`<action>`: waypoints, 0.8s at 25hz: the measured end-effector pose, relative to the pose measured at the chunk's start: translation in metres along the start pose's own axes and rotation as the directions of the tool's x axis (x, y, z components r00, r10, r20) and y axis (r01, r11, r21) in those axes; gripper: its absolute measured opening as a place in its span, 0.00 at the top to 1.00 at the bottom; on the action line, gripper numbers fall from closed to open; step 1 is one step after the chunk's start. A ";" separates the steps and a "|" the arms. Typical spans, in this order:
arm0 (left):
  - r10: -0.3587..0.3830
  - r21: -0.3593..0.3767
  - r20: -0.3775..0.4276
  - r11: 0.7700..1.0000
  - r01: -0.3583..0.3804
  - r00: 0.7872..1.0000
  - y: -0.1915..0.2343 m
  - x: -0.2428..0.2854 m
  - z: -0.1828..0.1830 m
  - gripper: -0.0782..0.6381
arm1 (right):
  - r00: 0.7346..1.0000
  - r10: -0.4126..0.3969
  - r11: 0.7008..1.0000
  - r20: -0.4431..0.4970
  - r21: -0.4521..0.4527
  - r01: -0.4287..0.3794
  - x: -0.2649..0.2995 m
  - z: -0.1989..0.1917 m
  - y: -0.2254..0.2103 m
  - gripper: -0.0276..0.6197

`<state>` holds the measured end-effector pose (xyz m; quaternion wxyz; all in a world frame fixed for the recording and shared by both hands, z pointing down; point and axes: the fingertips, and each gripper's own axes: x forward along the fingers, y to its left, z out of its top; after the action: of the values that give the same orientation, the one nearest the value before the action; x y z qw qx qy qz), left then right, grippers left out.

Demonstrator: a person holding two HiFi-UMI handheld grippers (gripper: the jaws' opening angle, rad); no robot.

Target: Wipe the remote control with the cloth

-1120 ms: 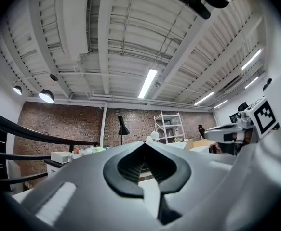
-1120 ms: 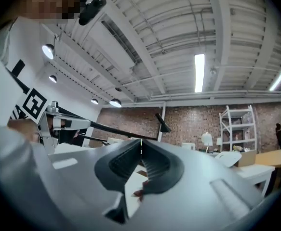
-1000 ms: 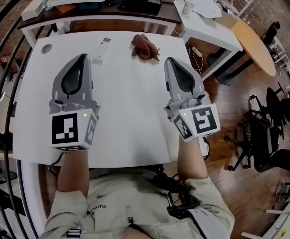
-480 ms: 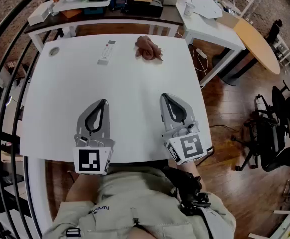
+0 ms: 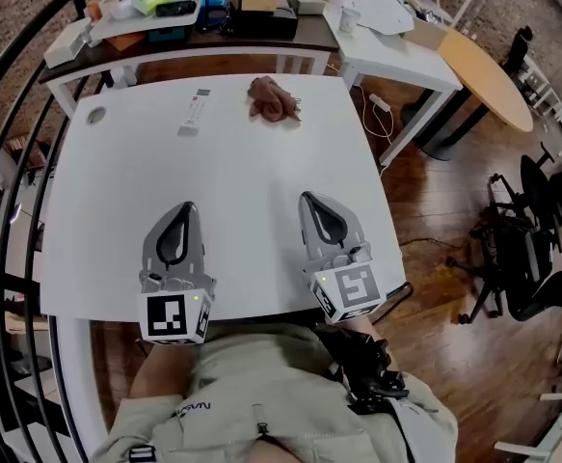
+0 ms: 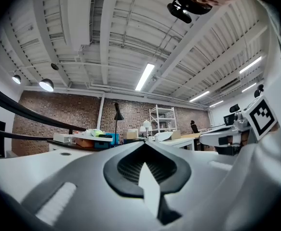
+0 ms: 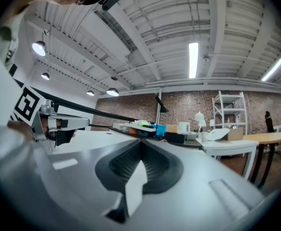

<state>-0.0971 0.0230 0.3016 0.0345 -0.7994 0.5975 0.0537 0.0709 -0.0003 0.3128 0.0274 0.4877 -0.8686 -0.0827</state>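
Note:
A slim white remote control (image 5: 195,110) lies at the far side of the white table (image 5: 252,177), left of centre. The crumpled brown cloth (image 5: 273,98) sits to its right, apart from it. My left gripper (image 5: 186,205) rests low at the table's near edge, shut and empty. My right gripper (image 5: 306,198) lies beside it on the right, also shut with nothing in it. Both point toward the far side, well short of the remote and the cloth. In the left gripper view the left gripper (image 6: 144,143) has its jaws closed tip to tip, as does the right gripper (image 7: 141,141) in the right gripper view.
A dark desk (image 5: 261,27) with a blue tray, boxes and clutter stands behind the table. A white side table (image 5: 396,61) and a round wooden table (image 5: 493,80) are at the back right. Office chairs (image 5: 531,258) stand on the right, a black railing (image 5: 11,162) on the left.
Both grippers have drawn back from the table's middle to its near edge and sunk lower. Over the last half second they have hardly moved. Remote and cloth lie where they were.

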 end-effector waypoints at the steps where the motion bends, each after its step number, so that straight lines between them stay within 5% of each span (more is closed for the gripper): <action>1: -0.003 0.007 -0.009 1.000 0.003 1.000 0.001 0.001 -0.002 0.88 | 1.000 -0.003 1.000 -0.002 0.001 0.003 0.000 0.000 -0.001 0.95; 6: -0.034 0.061 -0.049 0.997 0.036 0.998 0.003 0.007 -0.016 0.88 | 1.000 -0.020 0.999 -0.013 0.031 0.020 0.003 -0.006 -0.008 0.95; 20: -0.039 0.045 -0.081 0.998 0.043 0.996 0.003 0.012 -0.022 0.88 | 1.000 0.009 0.997 -0.011 0.081 -0.008 0.006 -0.006 -0.008 0.95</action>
<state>-0.0953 0.0078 0.3218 0.0304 -0.8120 0.5829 0.0068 0.0755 -0.0099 0.3170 0.0132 0.4853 -0.8731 -0.0448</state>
